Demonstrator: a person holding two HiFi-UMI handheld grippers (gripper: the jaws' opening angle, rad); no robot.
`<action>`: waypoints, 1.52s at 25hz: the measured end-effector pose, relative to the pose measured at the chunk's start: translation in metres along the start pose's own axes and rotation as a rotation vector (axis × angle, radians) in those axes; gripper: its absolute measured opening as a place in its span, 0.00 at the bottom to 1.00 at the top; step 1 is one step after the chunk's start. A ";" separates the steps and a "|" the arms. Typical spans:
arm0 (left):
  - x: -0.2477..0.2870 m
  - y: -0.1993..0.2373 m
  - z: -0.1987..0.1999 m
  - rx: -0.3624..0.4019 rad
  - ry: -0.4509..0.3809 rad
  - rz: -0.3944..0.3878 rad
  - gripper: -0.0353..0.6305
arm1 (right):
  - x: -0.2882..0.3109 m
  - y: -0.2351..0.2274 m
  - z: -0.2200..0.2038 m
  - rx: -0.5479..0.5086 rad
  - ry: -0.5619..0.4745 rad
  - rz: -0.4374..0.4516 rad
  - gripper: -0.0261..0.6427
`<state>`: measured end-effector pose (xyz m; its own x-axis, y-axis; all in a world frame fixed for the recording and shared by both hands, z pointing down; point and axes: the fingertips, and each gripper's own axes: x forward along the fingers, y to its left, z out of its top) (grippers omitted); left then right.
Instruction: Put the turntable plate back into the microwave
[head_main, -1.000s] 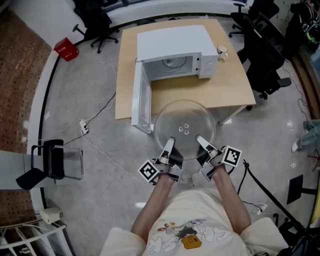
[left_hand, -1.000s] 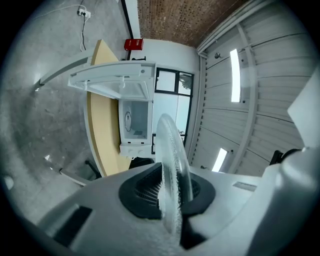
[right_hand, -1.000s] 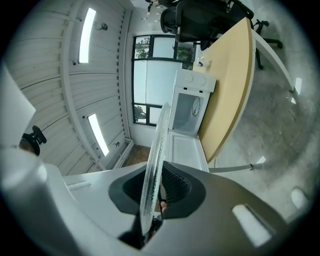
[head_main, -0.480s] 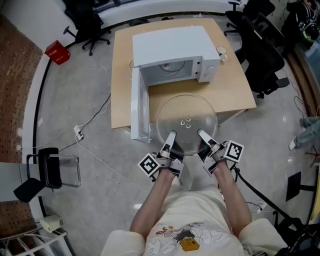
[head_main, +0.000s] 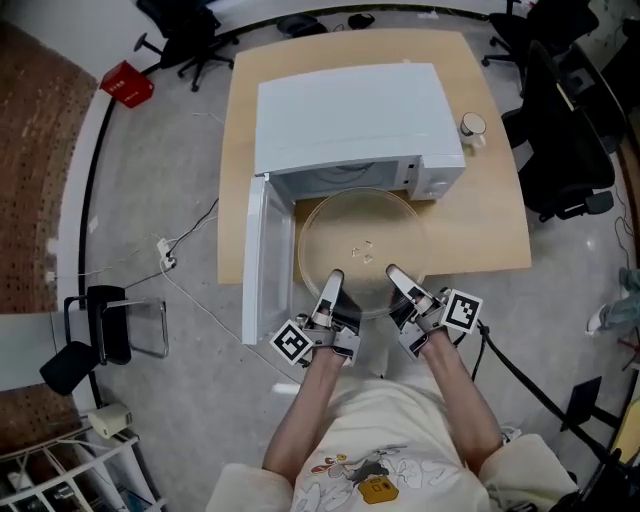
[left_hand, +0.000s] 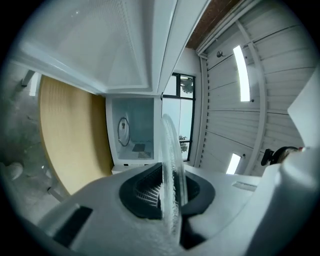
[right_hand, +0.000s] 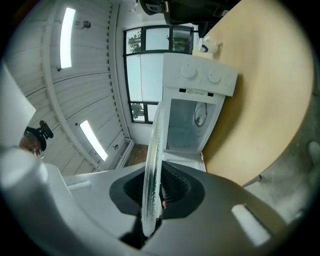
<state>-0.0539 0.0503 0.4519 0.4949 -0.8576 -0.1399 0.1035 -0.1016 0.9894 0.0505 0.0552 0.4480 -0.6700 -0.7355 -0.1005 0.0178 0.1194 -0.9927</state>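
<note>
We stand in an office-like workroom, black swivel chairs (head_main: 560, 150) round us, a pale wooden table (head_main: 470, 230) bearing a microwave (head_main: 350, 110), cables (head_main: 165, 252) trailing across grey floor (head_main: 150, 170), strip lights (left_hand: 241, 72) overhead.

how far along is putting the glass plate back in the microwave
Done: the door of the microwave is open, and the plate is lifted, its near rim gripped by the left tongs and the right tongs, which have just closed further on it. In hand: the plate hangs level at the opening. Left: slide it inside, set it down, let go.
</note>
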 end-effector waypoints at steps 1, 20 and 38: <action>0.009 0.003 0.003 0.000 -0.013 -0.004 0.09 | 0.006 -0.004 0.009 0.003 0.010 0.001 0.09; 0.088 0.083 0.074 -0.014 -0.219 0.049 0.10 | 0.087 -0.089 0.074 0.027 0.017 -0.072 0.09; 0.128 0.129 0.121 -0.028 -0.399 0.058 0.09 | 0.144 -0.132 0.110 -0.013 -0.076 -0.075 0.09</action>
<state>-0.0813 -0.1334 0.5660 0.1277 -0.9904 -0.0529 0.1115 -0.0386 0.9930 0.0334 -0.1400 0.5577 -0.6106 -0.7913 -0.0317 -0.0398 0.0707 -0.9967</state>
